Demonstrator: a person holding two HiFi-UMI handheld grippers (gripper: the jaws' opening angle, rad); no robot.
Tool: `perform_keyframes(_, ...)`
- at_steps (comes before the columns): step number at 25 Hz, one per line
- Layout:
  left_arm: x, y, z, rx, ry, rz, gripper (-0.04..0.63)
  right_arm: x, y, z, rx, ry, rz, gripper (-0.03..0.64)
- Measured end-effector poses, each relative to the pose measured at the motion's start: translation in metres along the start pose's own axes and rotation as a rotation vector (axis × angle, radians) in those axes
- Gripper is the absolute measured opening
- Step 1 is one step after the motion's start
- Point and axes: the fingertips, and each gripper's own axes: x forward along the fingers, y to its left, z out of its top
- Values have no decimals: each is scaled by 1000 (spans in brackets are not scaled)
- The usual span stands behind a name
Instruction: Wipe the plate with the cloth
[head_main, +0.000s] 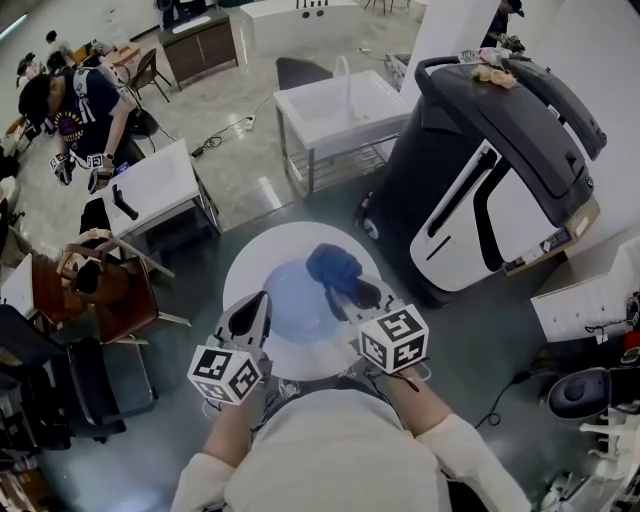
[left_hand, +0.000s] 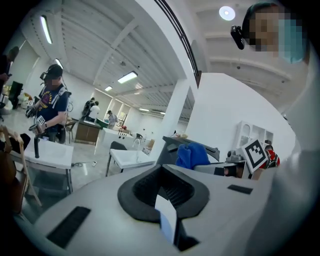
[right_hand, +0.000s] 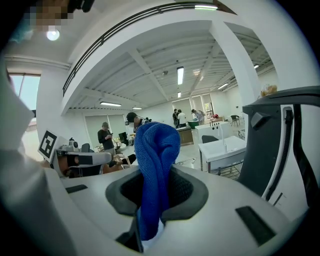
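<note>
My left tool (head_main: 248, 318) is clamped shut on the rim of the pale blue plate (head_main: 296, 300) over the round white worktop (head_main: 250, 262) and my right tool (head_main: 352, 296) pinches the blue cloth (head_main: 334, 266) at the plate's far edge, so I judge both are picked up and the wiping is mostly left to do.

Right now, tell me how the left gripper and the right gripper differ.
The left gripper is shut on the thin rim of the pale blue plate; the right gripper is shut on the thick blue cloth. The plate shows only a thin edge between the left jaws; the cloth bulges up well past the right jaws. Both are closed, side by side over the round white table.
</note>
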Motion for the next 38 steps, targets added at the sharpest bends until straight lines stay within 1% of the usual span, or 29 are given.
perform_keyframes(7,-11,-24,10,61,-20,-10,32,-8,8,10,-3,-38,23,92)
perform_keyframes(13,-21,-28,16,75,-38,-1,32,-10,17,15,-14,-52,42,92)
perform_keyframes(22,-24,-27,20,70,-47,20,32,-12,22,18,-34,-46,57,92)
perform_keyframes(29,-26,-24,19,67,-56,24,32,-9,20,13,-49,-25,41,91)
perform_keyframes(38,-26,-22,18,43,-57,18,32,-7,17,11,-47,-14,29,91)
